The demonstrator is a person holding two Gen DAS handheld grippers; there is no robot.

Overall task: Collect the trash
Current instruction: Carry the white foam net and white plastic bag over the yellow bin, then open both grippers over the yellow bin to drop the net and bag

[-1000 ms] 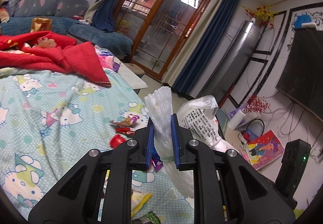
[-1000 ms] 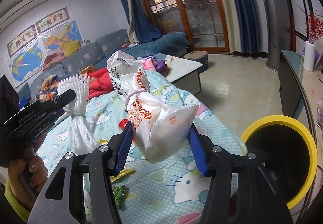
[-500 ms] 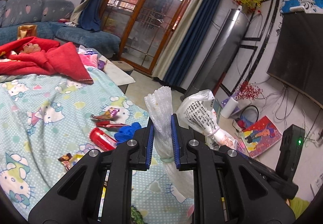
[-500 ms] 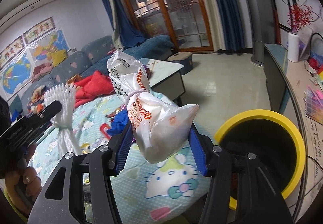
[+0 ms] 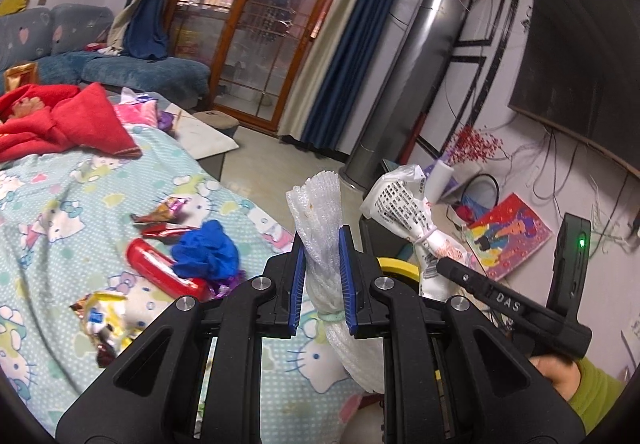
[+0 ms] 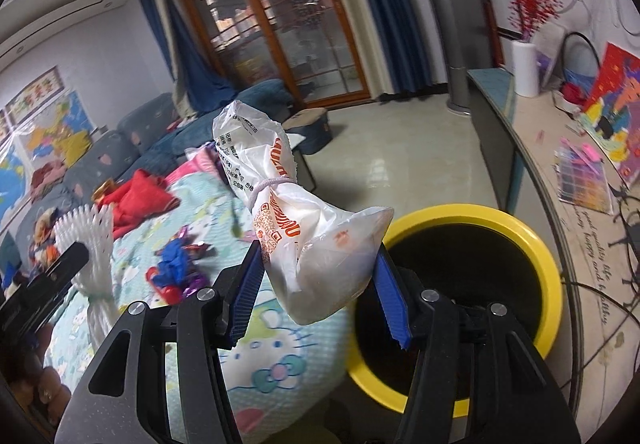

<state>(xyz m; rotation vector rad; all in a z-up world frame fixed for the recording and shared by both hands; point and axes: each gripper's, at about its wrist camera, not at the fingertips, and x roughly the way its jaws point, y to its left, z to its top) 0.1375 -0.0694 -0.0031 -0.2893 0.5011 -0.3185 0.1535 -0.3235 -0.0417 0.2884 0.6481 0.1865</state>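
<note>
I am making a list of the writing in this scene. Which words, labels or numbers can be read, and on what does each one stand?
"DAS": white letters on the right gripper, on its black finger.
"happy and": part of a cursive line on the counter top; the rest is too bent to read.
Orange letters, black print and a square code on the white plastic bag: too creased and small.
Wall maps: too blurred.

Bin (image 6: 472,220) right of bed (image 6: 280,340); wrappers (image 5: 168,220) on bed.
</note>
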